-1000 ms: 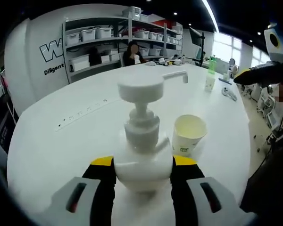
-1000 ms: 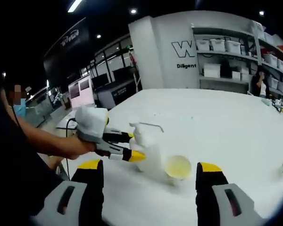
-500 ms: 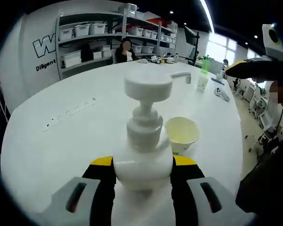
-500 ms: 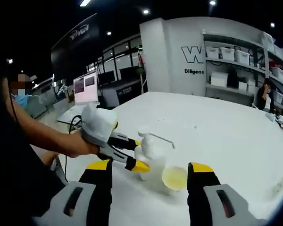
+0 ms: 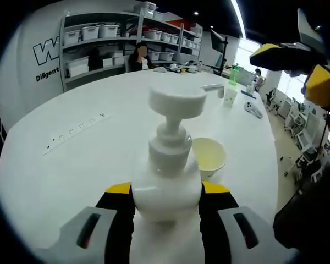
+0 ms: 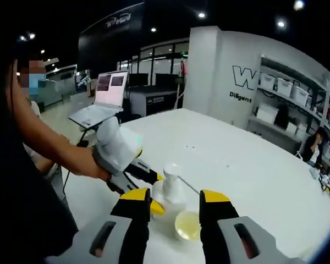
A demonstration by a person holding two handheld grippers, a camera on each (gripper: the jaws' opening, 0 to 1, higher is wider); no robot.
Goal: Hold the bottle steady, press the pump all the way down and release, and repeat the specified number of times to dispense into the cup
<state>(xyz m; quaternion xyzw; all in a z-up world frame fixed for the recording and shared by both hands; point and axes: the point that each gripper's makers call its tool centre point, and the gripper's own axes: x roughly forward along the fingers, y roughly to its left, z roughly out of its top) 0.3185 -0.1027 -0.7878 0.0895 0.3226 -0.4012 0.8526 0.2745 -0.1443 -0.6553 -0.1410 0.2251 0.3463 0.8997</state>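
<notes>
The bottle (image 5: 166,181) and its pump (image 5: 177,102) are plain white on a white tabletop (image 5: 71,165). The cup (image 5: 208,155) is pale yellow inside. Both grippers' jaws are black with yellow tips.

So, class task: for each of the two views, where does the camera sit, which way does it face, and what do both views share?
Left gripper view: rides low on the left tongs, facing across the white table toward shelves; its jaws clamp the pump bottle; the right tongs hang upper right.
Right gripper view: rides on the right tongs, above, looking down; a hand holds the left tongs.
Shared: bottle, cup, table.
</notes>
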